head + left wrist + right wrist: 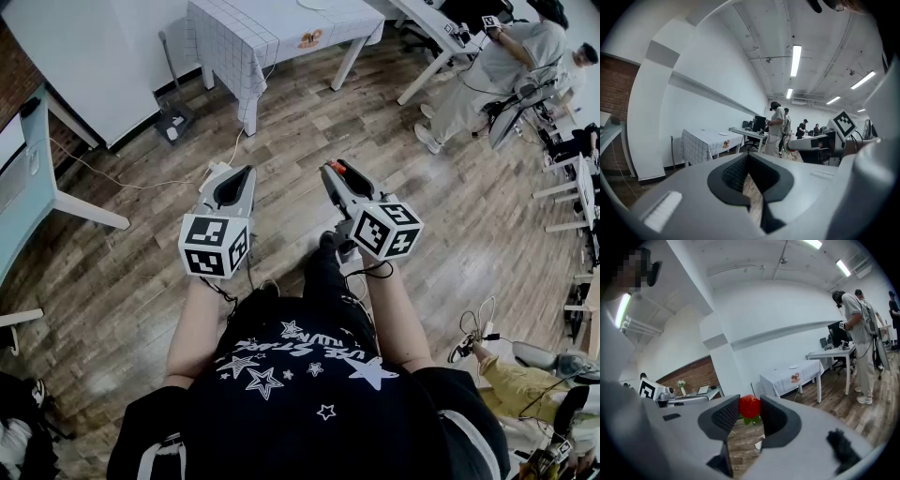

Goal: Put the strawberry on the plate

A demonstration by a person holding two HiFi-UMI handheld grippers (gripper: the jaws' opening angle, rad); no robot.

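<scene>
Currently being held, nearest item first:

1. Right gripper (749,412): its jaws are clamping on the strawberry (750,405), one dark ribbed pad pressing on each side. The red fruit is sitting at the jaw tips with green leaves hanging below it. In the head view the right gripper (331,172) is pointing forward and slightly down, with the strawberry (338,168) showing red at its tip.

2. Left gripper (748,161): its jaws are resting together at the tips and gripping nothing, with only a thin slit of floor showing between the pads. It is riding just beside the right gripper, on that gripper's left, and the left gripper (247,173) is pointing the same way.

3. Marker cube (214,246): this one is sitting at the rear of the left gripper; a second is sitting at the rear of the right.

4. Wooden floor (131,281): it is running beneath both grippers and ahead of them.

5. Power strip (217,173): it is lying on the floor just ahead of the left gripper, with a cable trailing off to that gripper's left.

6. Table (785,377): it is standing well ahead of both grippers, wearing a white checked cloth.

7. Plate (793,367): white, it is lying on the table top, well apart from the strawberry. The left gripper view is also catching the plate (724,134).

8. People (487,66): they are working at a desk far ahead, to the right of the right gripper.
</scene>
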